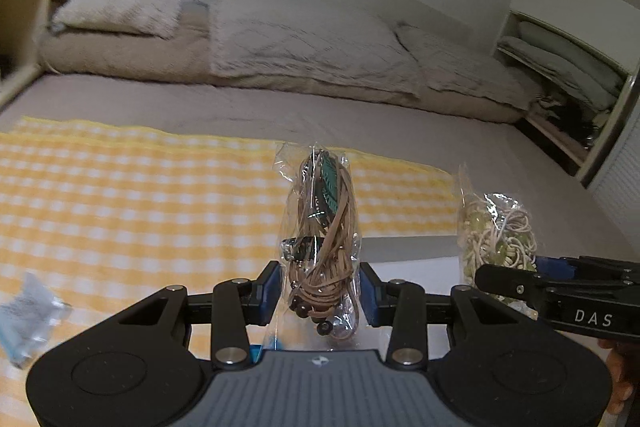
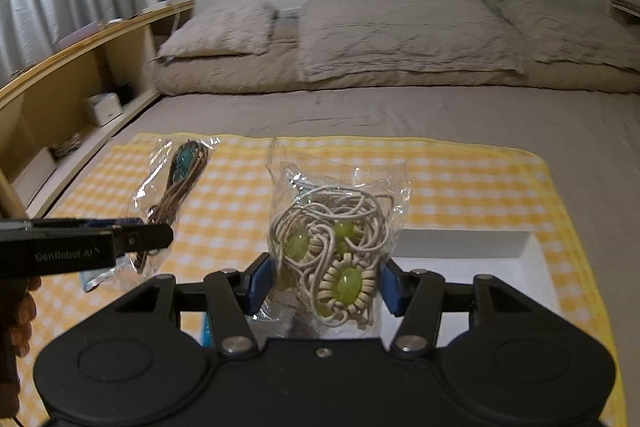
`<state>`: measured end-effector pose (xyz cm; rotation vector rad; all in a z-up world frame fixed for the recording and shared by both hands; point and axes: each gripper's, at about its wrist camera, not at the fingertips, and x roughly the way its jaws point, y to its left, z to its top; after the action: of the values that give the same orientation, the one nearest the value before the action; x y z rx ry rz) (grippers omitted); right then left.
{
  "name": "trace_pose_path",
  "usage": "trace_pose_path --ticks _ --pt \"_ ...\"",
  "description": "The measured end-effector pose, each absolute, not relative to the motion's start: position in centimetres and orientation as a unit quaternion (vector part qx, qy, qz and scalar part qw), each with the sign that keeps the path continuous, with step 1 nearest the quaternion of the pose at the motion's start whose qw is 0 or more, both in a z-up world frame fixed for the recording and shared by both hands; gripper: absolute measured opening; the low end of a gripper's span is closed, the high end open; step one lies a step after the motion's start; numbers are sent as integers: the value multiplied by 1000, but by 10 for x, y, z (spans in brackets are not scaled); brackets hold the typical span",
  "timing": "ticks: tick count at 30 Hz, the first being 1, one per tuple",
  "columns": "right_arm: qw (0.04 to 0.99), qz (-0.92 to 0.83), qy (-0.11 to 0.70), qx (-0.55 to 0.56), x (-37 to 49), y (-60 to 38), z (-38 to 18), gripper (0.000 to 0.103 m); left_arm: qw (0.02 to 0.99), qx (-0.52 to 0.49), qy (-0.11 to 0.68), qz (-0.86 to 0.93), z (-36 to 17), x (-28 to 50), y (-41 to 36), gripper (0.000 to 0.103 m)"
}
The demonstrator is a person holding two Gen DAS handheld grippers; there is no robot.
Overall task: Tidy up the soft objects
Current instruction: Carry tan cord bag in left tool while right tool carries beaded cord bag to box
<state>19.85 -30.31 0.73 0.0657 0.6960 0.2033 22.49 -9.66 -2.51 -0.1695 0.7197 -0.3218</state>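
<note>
My left gripper [image 1: 320, 293] is clamped on a clear bag of brown cord [image 1: 322, 227], blue pads pressing both sides; the bag stands upright between the fingers, its top rising beyond the tips. My right gripper [image 2: 326, 285] likewise pinches a clear bag of cream cord with green beads [image 2: 338, 251], held upright ahead of its body. Each gripper sees the other beside it, bags near but apart. Beyond and below both lies a yellow checked cloth [image 2: 460, 179]; a white tray [image 2: 480, 247] sits just past the right gripper's fingers. A small packet [image 1: 28, 315] lies on the cloth, well off the left gripper's left side.
</note>
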Motion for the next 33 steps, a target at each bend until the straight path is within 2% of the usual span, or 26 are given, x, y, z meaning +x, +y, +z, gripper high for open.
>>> trace_pose_path --ticks 16,25,33 --pt "928 4 371 43 194 -397 -23 56 875 -136 414 -213 -89 259 -176 42" --pt "922 -4 386 31 209 -401 -35 56 846 -175 456 -214 -128 283 -186 42" --pt "913 12 407 9 230 -388 -51 56 849 -174 462 -189 -146 298 -185 42"
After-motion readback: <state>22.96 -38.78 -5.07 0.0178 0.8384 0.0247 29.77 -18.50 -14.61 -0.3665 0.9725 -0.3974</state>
